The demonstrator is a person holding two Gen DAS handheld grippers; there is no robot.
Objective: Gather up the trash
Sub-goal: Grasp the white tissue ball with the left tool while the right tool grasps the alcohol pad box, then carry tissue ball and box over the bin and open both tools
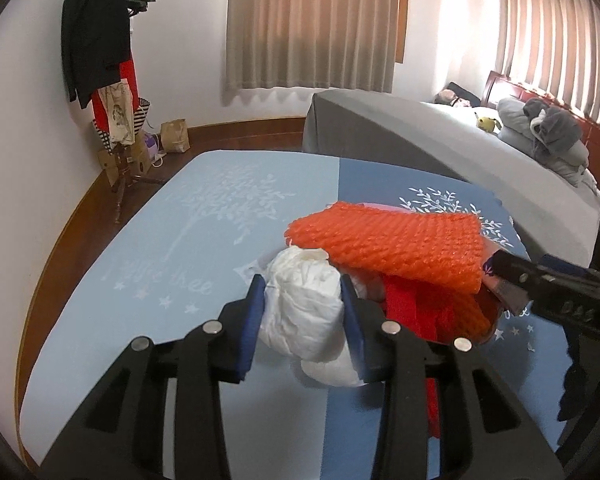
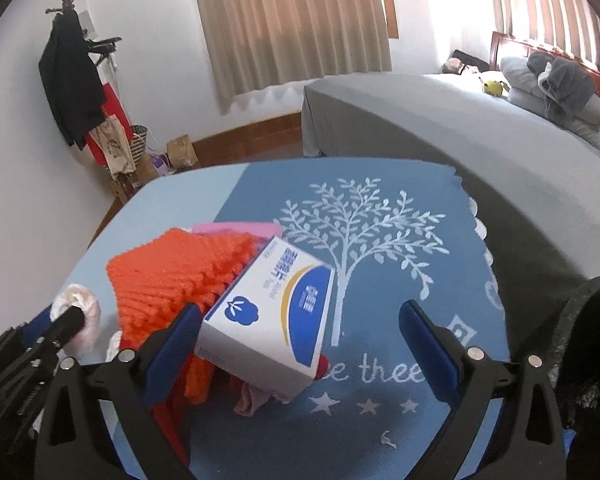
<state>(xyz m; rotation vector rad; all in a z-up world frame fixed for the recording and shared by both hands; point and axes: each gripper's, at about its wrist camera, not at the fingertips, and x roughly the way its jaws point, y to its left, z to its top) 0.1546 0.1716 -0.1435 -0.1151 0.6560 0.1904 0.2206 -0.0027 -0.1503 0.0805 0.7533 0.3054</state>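
Observation:
My left gripper (image 1: 302, 292) is shut on a crumpled white tissue wad (image 1: 304, 316), held just above the blue table cloth (image 1: 160, 248). Right of it lies a pile with an orange foam net (image 1: 388, 244) over red wrapping (image 1: 412, 312). In the right wrist view my right gripper (image 2: 300, 320) is open, its left finger (image 2: 172, 344) beside a blue and white box (image 2: 272, 316) that leans on the orange net (image 2: 172, 276). A pink sheet (image 2: 236, 228) lies behind the pile. The tissue wad shows at the left in the right wrist view (image 2: 76, 308).
A grey bed (image 1: 440, 140) stands beyond the table on the right. A coat rack with clothes (image 1: 100, 52) and a paper bag (image 1: 175, 136) stand by the left wall. A small paper scrap (image 2: 388, 438) lies on the cloth near my right gripper.

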